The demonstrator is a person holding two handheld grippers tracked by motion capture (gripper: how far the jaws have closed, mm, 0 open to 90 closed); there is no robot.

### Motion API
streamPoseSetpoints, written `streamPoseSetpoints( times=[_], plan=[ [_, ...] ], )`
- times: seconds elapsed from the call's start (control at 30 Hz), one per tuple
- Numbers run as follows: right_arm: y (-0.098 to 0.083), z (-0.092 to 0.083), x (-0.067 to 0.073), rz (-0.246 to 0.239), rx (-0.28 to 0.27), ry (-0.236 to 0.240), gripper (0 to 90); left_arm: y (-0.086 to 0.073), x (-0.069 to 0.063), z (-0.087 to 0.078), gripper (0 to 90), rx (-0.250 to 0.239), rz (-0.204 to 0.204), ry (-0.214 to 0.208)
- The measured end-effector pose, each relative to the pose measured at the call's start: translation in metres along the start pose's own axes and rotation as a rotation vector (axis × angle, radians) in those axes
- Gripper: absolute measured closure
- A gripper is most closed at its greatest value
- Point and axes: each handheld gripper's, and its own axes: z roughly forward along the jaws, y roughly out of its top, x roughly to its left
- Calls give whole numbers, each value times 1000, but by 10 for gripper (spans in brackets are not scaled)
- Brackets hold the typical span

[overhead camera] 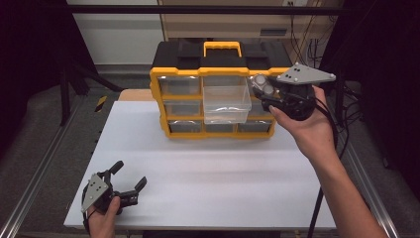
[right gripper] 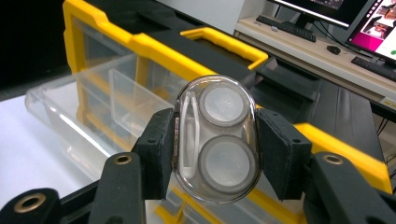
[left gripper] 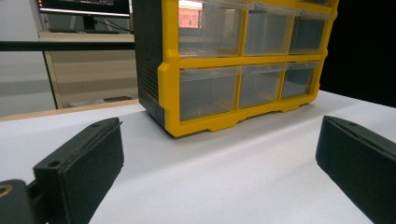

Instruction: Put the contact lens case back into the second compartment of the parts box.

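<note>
At the surface's far edge, right tongs (right gripper: 215,144) clamp an unlabelled clear case (right gripper: 216,140) beside the drawer cabinet (overhead camera: 214,96); left tongs (overhead camera: 128,179) apart.

Two hands, two tools
Right tool (overhead camera: 265,89) raised, jaws clamped; left tool (overhead camera: 130,179) held low with jaws spread wide apart.

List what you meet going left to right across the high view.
Left gripper → white table → yellow and black drawer cabinet → pulled-out clear drawer → clear oval case → right gripper.
</note>
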Motion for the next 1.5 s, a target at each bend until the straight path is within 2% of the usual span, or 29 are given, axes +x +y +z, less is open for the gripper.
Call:
streamPoseSetpoints(
  times=[0.4, 1.5],
  plan=[
    [18, 13, 8, -16, -9, 15, 491, 0, 0, 0, 7, -1, 0, 0],
    [22, 32, 26, -26, 2, 62, 491, 0, 0, 0, 8, 1, 2, -2]
  ],
)
